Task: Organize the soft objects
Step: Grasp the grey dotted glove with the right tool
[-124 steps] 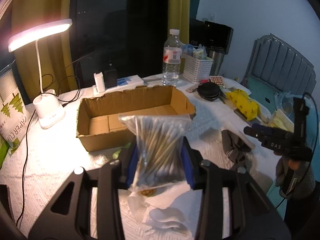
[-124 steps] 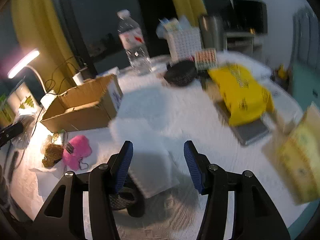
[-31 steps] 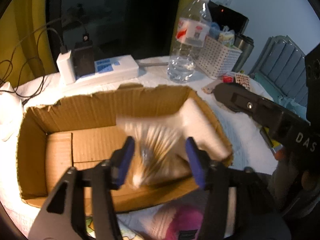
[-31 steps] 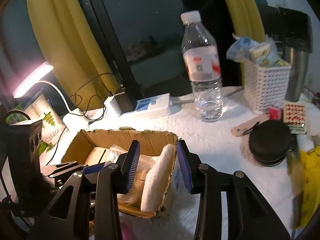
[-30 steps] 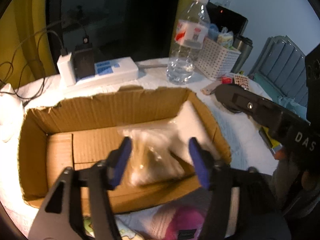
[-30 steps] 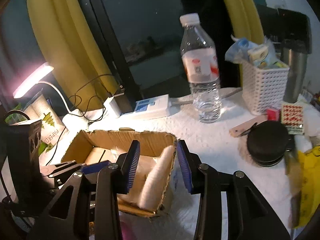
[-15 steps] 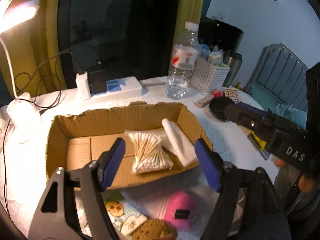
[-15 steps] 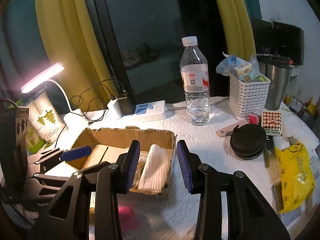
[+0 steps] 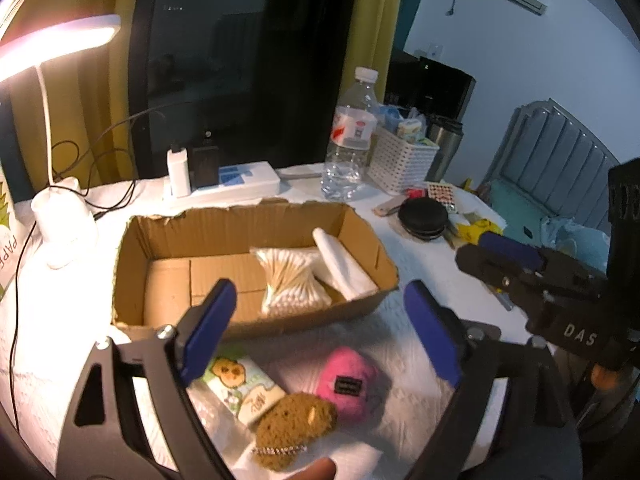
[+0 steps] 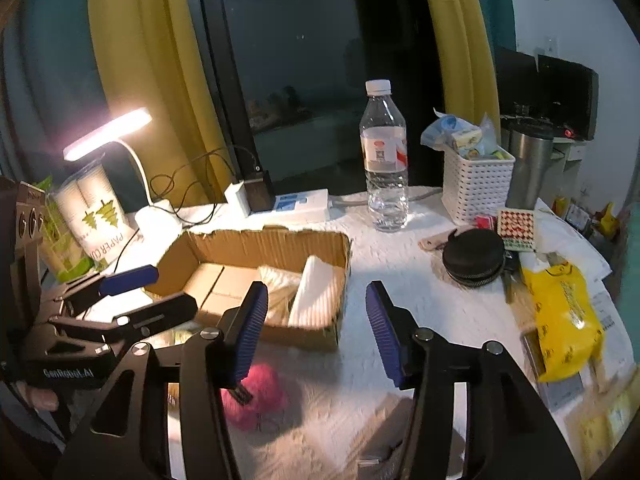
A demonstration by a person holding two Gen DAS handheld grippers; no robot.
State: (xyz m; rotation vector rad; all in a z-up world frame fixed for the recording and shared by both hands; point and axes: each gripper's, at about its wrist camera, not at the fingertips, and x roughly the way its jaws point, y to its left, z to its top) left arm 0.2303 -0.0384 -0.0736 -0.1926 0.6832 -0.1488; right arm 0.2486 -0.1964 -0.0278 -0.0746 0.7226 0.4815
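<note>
Pink plush (image 10: 256, 398) behind right tool (image 10: 316, 320)

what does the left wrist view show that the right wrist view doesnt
Only the left wrist view shows the brown plush toy and the cartoon tissue pack in front of the cardboard box. Only the right wrist view shows the paper cup sleeve and the whole yellow bag. Both show the box, the cotton swab bag, the folded white cloth, the pink plush and the water bottle.
</note>
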